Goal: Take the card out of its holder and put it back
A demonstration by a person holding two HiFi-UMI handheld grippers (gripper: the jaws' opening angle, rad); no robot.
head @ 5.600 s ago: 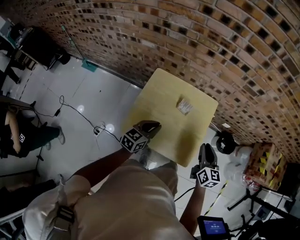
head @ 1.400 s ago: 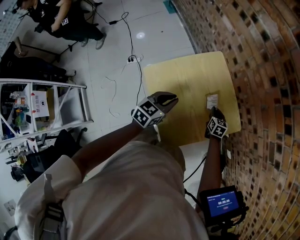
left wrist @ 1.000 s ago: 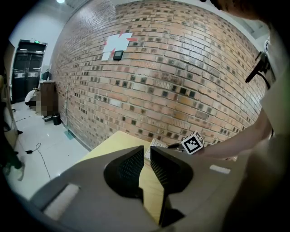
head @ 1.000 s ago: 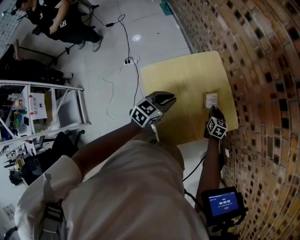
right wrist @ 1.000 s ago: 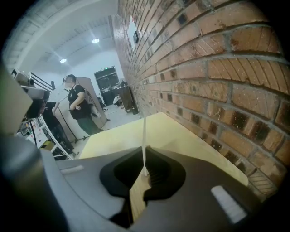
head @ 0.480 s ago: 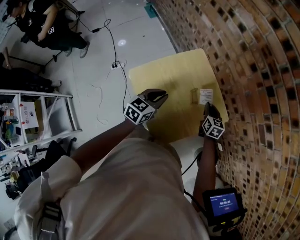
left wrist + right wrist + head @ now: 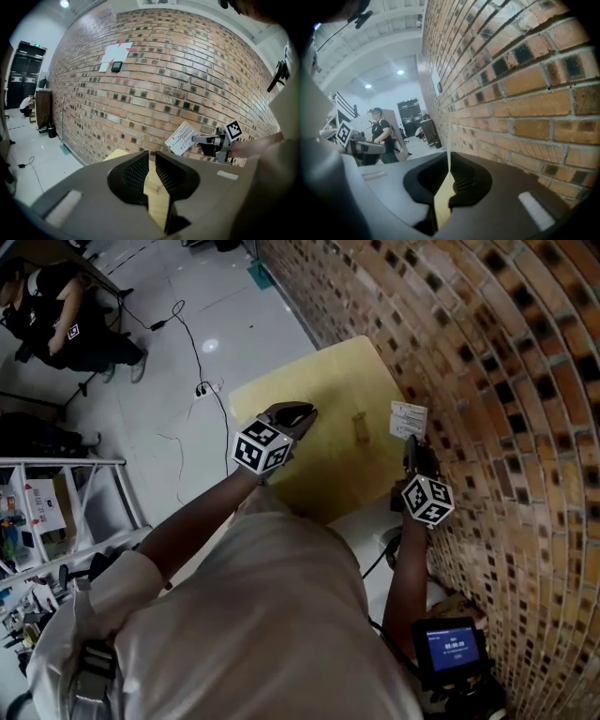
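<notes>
A white printed card (image 7: 407, 420) hangs in the air over the right edge of the yellow table (image 7: 309, 399), close to the brick wall. My right gripper (image 7: 412, 446) is shut on the card's lower edge; in its own view the card (image 7: 448, 161) shows edge-on between the pads. The small clear holder (image 7: 360, 427) stands empty on the table, left of the card. My left gripper (image 7: 296, 414) hovers over the table's near side with its jaws a narrow slit apart and nothing between them. From the left gripper view the card (image 7: 180, 138) and the right gripper (image 7: 204, 139) are seen against the bricks.
The brick wall (image 7: 450, 324) runs close along the table's far and right sides. A person in black (image 7: 66, 315) sits at the upper left, a cable (image 7: 192, 381) lies on the white floor, and a metal rack (image 7: 56, 493) stands at left. A small screen (image 7: 450, 648) is below right.
My right gripper has risen with the card, pulling it up out of the holder, which stays on the table. The left gripper has shifted a little and risen slightly.
</notes>
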